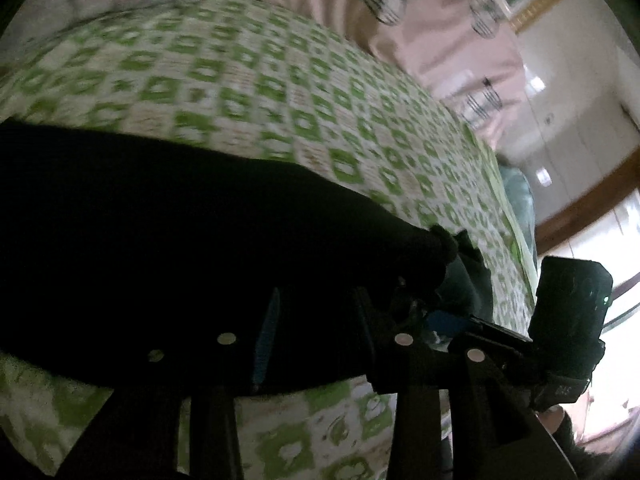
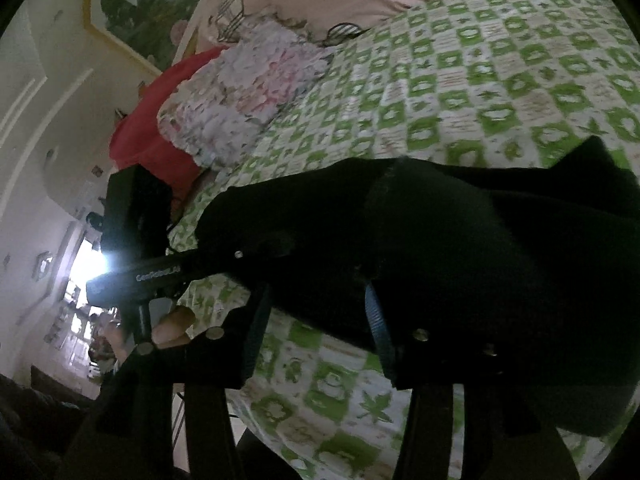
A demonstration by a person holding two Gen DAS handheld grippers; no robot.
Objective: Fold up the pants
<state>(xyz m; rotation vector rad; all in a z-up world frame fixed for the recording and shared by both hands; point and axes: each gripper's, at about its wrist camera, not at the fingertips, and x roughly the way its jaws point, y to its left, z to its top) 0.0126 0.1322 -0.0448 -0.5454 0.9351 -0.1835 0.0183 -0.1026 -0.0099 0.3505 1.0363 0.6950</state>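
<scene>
You are working black pants (image 1: 160, 240) on a green-checked bed (image 1: 248, 76), both grippers low at one end of the cloth. The left gripper (image 1: 316, 320) and right gripper (image 2: 316, 312) are each standing with jaws apart, dark fabric draped over and between them; whether either is pinching cloth, you cannot tell. Judging by this, you should be keeping both edges level and taut while carrying the fold.

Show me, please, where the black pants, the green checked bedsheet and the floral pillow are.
black pants (image 2: 460, 240), right wrist view, middle of the dark fabric.
green checked bedsheet (image 1: 240, 80), left wrist view, bare patterned area.
floral pillow (image 2: 240, 92), right wrist view, its centre.
</scene>
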